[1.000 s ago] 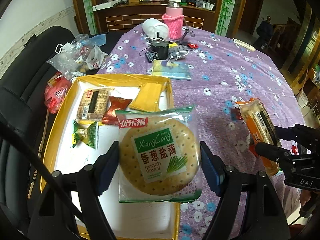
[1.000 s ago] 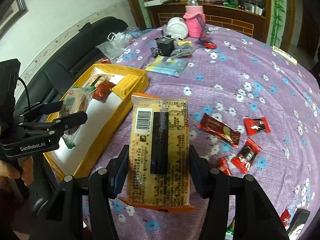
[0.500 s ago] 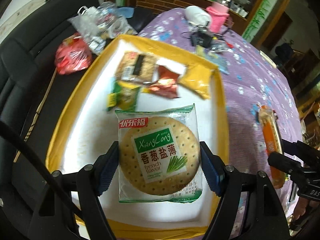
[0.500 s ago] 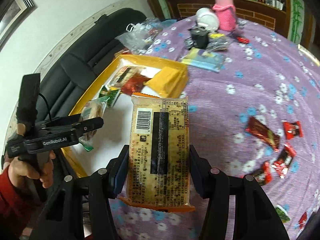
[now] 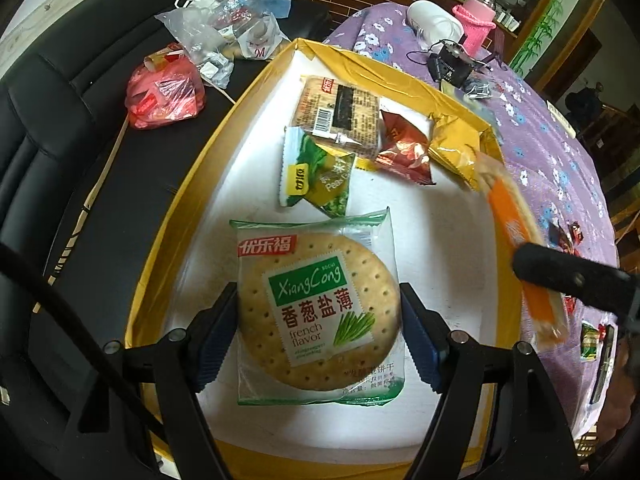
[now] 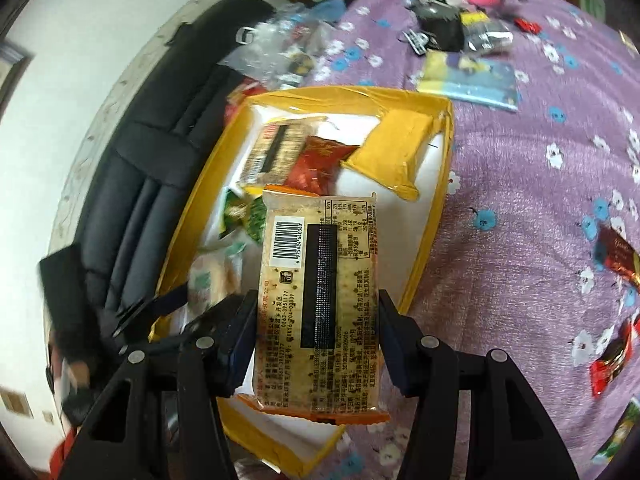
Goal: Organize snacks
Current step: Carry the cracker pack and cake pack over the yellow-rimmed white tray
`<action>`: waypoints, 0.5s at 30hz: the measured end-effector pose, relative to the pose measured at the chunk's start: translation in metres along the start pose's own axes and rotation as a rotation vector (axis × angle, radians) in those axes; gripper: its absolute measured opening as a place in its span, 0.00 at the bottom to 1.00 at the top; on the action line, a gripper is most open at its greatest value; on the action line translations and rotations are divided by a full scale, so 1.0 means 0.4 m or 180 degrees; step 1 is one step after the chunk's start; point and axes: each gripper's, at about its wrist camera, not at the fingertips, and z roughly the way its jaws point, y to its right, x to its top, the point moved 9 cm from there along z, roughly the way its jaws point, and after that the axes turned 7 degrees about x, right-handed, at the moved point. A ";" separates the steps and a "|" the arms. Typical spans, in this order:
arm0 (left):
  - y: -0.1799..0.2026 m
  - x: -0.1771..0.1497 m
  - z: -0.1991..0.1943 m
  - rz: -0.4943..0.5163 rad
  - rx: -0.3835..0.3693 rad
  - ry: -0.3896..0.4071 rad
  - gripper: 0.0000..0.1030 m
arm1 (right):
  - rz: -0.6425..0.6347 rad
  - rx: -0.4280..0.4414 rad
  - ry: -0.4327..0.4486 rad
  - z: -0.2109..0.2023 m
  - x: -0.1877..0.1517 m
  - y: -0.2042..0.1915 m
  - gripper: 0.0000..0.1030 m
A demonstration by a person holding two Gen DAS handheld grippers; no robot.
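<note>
My left tongs [image 5: 318, 332] are black with blue pads, same as my right tongs [image 6: 318, 338]. The cracker pack [image 5: 316, 312] is clear with green edges and a green-and-white label, the biscuit pack [image 6: 320, 308] tan with orange ends. The box [image 5: 192, 184] is yellow outside, white inside; the table [image 6: 520, 208] cloth is purple with white and blue flowers.

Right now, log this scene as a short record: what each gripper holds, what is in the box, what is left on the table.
left gripper: shut on round cracker pack, over the box
right gripper: shut on barcode cracker pack
yellow box: four snack packets at its far end
purple tablecloth: red candies loose at right
</note>
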 end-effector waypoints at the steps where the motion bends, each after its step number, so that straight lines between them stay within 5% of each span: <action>1: -0.005 0.002 0.002 0.0012 0.0013 0.0007 0.75 | 0.0046 -0.0043 -0.0010 0.012 0.003 0.005 0.53; 15: -0.032 0.047 0.046 0.0189 0.0167 0.0030 0.75 | 0.0024 -0.0480 -0.0024 0.096 0.046 0.025 0.53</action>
